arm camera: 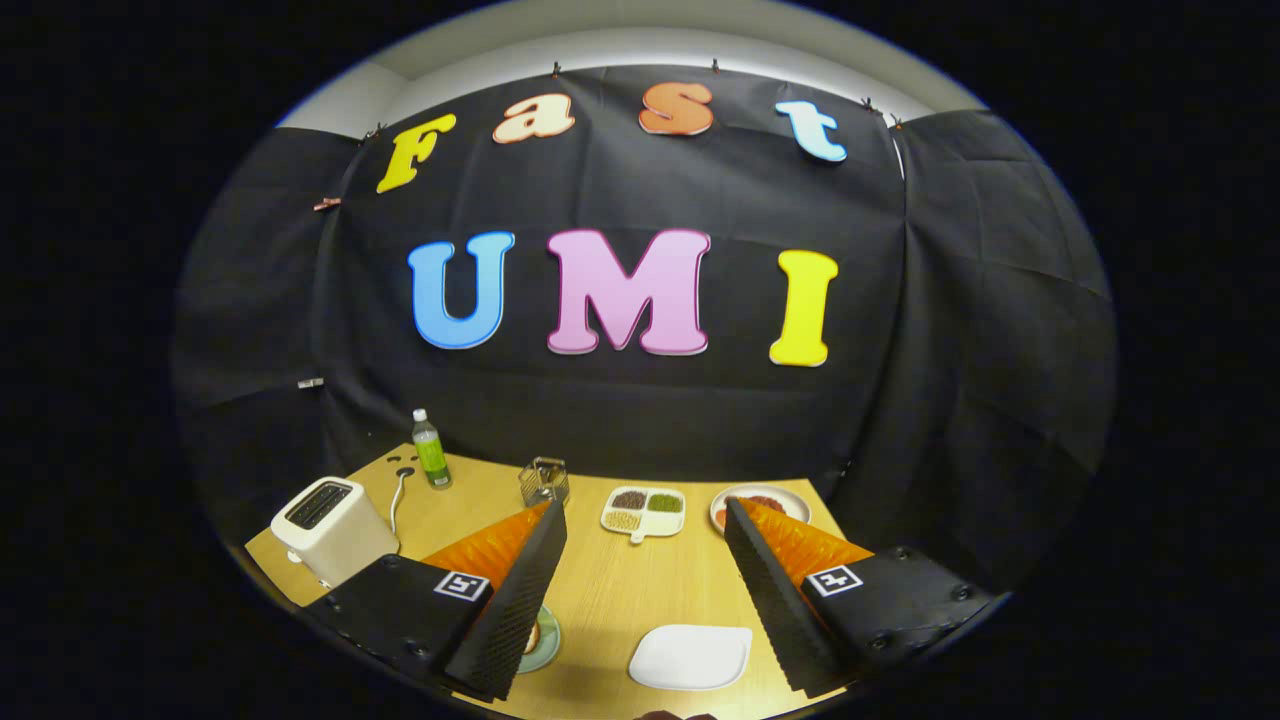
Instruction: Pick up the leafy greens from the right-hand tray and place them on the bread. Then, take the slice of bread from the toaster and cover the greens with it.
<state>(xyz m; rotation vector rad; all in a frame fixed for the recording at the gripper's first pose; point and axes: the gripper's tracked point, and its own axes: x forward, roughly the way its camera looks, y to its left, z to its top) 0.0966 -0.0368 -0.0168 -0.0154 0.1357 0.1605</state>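
Fingers (640, 585) spread wide, holding nothing, above the tabletop (610, 590). White tray (690, 657) looks bare; toaster (330, 528) well apart; progress can't be judged.

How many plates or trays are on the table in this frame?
4: a white plate between the hand-held gripper's open fingers, a green plate behind one finger, a divided tray and a round plate beyond.
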